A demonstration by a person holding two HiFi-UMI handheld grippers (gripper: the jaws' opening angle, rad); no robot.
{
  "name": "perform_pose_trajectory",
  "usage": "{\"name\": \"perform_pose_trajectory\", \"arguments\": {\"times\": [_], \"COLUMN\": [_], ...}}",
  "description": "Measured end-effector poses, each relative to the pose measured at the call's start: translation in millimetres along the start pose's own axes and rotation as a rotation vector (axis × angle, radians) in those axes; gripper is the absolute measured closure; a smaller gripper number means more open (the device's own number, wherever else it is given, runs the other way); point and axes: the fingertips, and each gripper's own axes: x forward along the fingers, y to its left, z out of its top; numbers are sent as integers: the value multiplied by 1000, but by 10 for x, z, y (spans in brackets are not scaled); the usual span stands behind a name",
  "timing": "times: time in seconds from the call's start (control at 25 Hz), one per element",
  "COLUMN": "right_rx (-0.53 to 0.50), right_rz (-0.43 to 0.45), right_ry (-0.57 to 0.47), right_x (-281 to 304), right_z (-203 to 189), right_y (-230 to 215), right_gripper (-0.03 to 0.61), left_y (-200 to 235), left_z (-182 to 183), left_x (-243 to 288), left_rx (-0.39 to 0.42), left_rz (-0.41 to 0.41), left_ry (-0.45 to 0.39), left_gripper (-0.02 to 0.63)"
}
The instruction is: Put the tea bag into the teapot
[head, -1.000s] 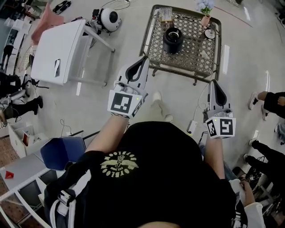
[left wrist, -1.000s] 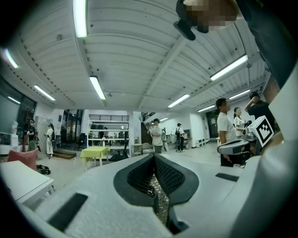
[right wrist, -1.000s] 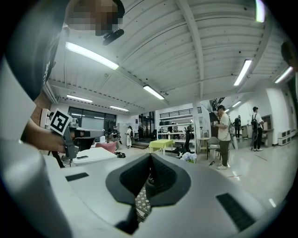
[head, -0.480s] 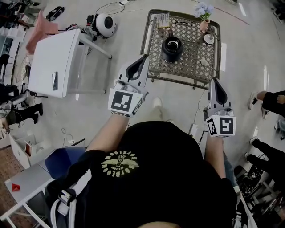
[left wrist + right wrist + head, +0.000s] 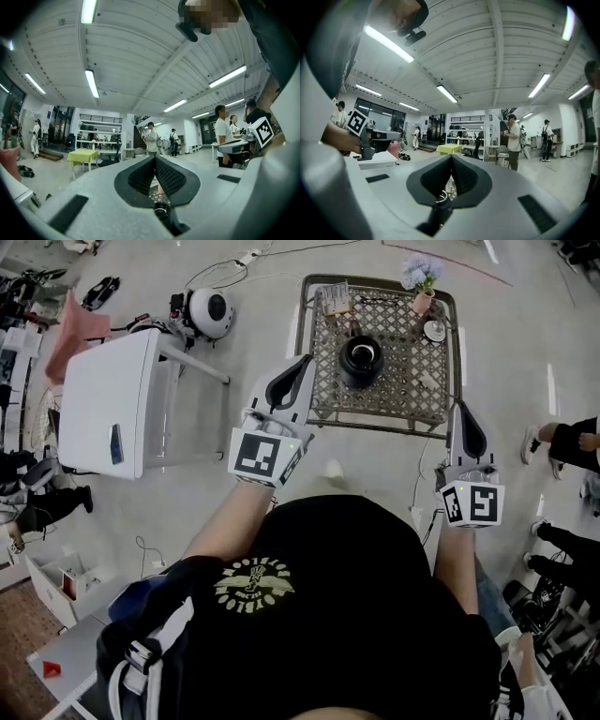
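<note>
Small items beside the teapot are too tiny to identify.

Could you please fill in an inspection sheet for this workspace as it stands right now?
Surface: metal lattice table, on the floor ahead of the person.
Job's things: black teapot upright on the table, top looks open; tea bag not clearly made out.
Clutter: flower vase, small dish and small box along the table's far side.
Grippers: left gripper and right gripper both shut and empty, short of the teapot.
Cables: floor cable by the table's near right corner; more beside the round white device.
Surroundings: white table at left; bystanders' feet at right.
</note>
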Motion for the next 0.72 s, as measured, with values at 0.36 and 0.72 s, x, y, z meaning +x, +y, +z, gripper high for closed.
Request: {"name": "perform_pose_trajectory", "arguments": {"times": [0.36, 0.72], "right_rx": [-52, -81], "right_rz": [-17, 25], "right_ry": [22, 53], "right_x": [125, 396], "right_z": [163, 45], "right_y": [-10, -168], "right_gripper": [571, 571], "left_y": [158, 179], "left_z": [-7, -40], "left_x": [164, 392], "left_rx": [-43, 0], "left_rz": [-19, -23], "left_ry": [-20, -10], "left_gripper": [618, 618]}}
